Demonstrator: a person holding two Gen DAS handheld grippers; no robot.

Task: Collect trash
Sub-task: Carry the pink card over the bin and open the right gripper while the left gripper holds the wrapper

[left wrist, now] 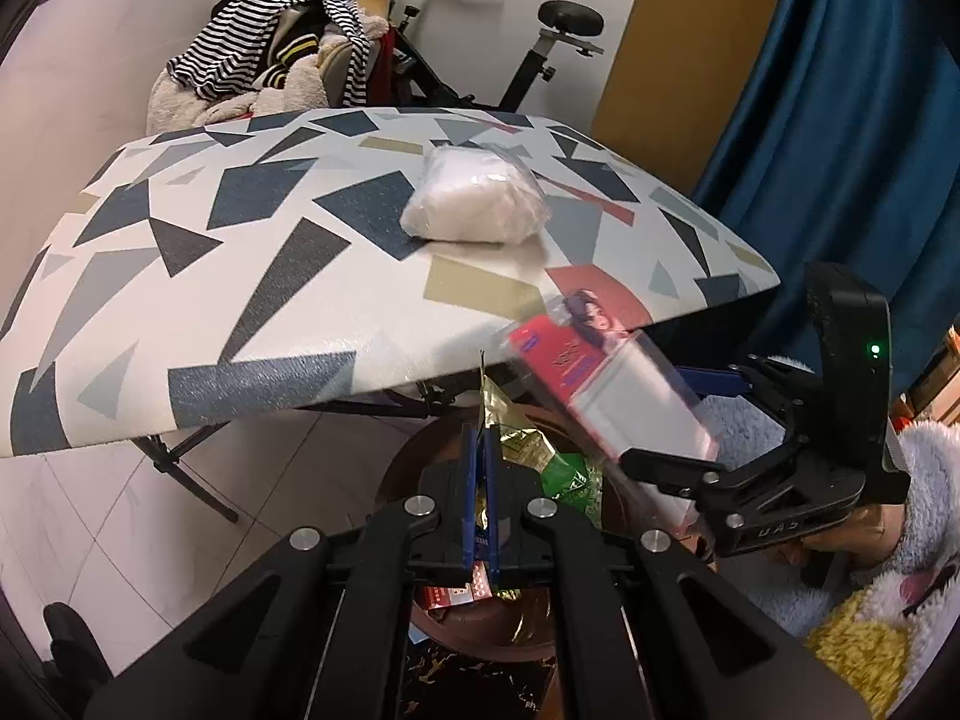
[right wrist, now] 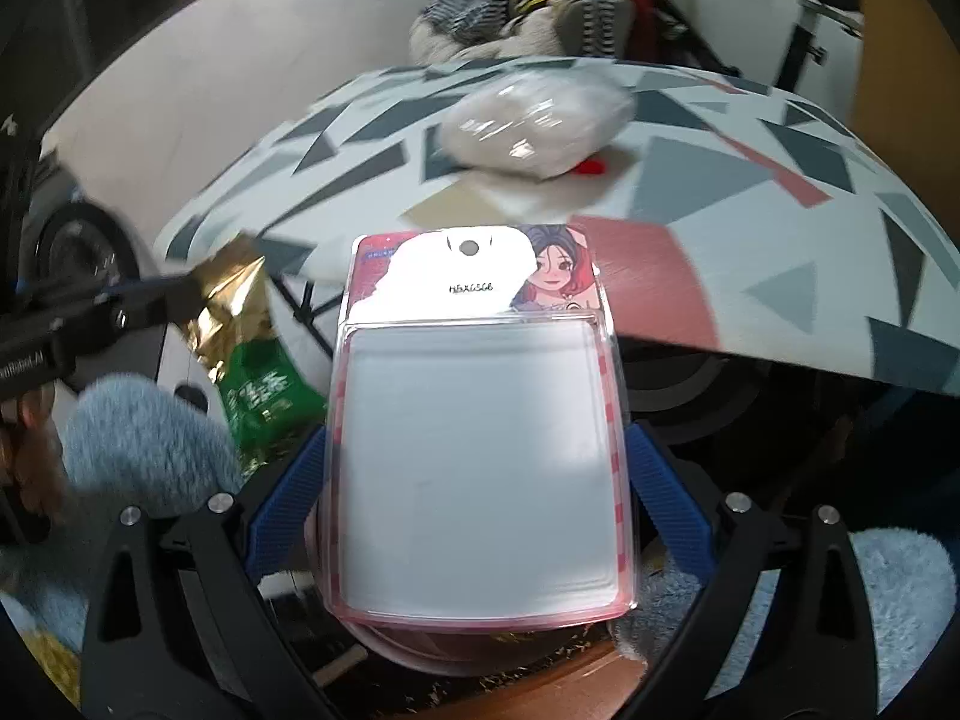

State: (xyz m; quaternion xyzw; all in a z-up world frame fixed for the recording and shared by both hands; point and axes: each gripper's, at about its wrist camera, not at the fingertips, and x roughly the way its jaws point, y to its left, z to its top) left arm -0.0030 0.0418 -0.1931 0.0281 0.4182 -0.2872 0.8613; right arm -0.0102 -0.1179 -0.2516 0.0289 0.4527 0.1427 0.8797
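Note:
In the left wrist view my left gripper [left wrist: 479, 450] is shut on a crumpled gold and green snack wrapper [left wrist: 528, 450], hanging over a brown round bin [left wrist: 498, 642]. To its right my right gripper [left wrist: 690, 420] carries a clear blister pack with a pink cartoon card [left wrist: 600, 384]. In the right wrist view the blue pads [right wrist: 288, 498] of my right gripper [right wrist: 477, 498] press both edges of that blister pack [right wrist: 480, 450], above the bin's rim [right wrist: 540, 690]. The left gripper [right wrist: 180, 291] with the wrapper [right wrist: 252, 372] is at the left. A white plastic bag [left wrist: 474, 192] [right wrist: 534, 120] lies on the patterned table [left wrist: 240, 240] [right wrist: 780, 240].
The table's front edge overhangs the bin, with thin black legs [left wrist: 192, 468] beneath. Behind the table stand a chair piled with clothes [left wrist: 270, 60] and an exercise bike [left wrist: 540, 42]. A blue curtain [left wrist: 840, 120] hangs at the right. A person's fluffy sleeve [left wrist: 924, 480] is close by.

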